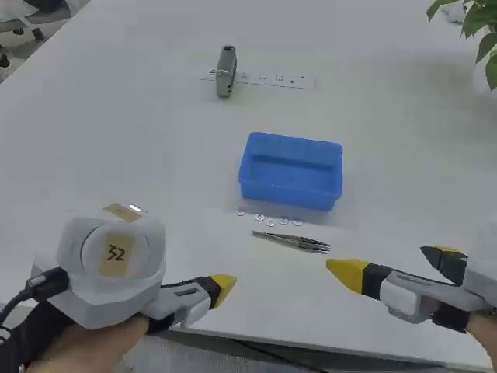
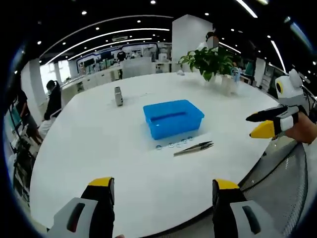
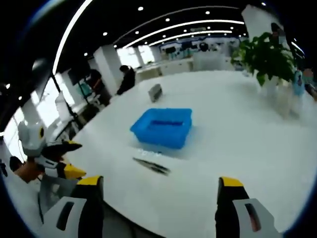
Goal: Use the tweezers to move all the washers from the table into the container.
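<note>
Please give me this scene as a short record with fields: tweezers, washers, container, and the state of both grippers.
container: blue, open on top, no washer seen inside
tweezers: lying on the table, in no gripper
washers: short row on the table, between tweezers and container
left gripper: open, empty, near the table's front edge
right gripper: open, empty, near the table's front edge
task stage: not yet begun
</note>
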`<state>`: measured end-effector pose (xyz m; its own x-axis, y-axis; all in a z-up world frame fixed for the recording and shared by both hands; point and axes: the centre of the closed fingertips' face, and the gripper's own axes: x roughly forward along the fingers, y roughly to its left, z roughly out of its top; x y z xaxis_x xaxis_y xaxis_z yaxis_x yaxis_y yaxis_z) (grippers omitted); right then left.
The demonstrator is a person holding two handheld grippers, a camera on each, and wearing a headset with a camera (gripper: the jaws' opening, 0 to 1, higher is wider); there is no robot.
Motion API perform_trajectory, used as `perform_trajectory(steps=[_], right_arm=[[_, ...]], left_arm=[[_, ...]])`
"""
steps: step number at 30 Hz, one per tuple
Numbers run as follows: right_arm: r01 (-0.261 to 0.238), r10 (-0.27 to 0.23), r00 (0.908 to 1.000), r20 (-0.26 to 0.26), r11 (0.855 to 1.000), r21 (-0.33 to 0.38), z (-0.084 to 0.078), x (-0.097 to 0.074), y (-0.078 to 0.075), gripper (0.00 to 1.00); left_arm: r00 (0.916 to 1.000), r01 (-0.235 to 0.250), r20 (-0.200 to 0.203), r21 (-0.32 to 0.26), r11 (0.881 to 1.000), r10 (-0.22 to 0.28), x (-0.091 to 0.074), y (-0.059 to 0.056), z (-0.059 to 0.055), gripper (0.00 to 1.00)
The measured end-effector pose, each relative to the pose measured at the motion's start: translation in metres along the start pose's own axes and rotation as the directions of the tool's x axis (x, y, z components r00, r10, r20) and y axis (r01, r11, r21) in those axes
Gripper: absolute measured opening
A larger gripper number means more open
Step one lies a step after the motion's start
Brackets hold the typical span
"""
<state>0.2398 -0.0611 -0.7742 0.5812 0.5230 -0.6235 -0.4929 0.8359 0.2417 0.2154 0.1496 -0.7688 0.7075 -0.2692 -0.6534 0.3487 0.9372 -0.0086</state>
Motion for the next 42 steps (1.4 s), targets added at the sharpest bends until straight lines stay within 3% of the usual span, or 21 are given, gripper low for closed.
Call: perform_trajectory(steps=[19,33,42], right_arm=[[0.007,-0.007,1.0000,-0.001,1.000,-0.003,-0.0013,-0.0005,-0.0040,0.94],[-0.001,0.001,0.9998,-0.019,1.000,-0.022,-0.0031,0.0015,0.0028,0.93],[0.000,0.000,0.9997,-0.024,1.000,-0.025,-0.0046,0.0023,0.0004,0.93]], left_arm=[[1.0000,0.002,-0.007,0.033,0.999,-0.001,0.0001,-0.0016,0.0010,0.77],[0.9995,0.001,-0.030,0.047,0.999,0.000,0.0025,-0.0015,-0.0048,0.76],[0.9999,-0.003,-0.013,0.043,0.999,0.004,0.0032,-0.0007,-0.0003,0.76]])
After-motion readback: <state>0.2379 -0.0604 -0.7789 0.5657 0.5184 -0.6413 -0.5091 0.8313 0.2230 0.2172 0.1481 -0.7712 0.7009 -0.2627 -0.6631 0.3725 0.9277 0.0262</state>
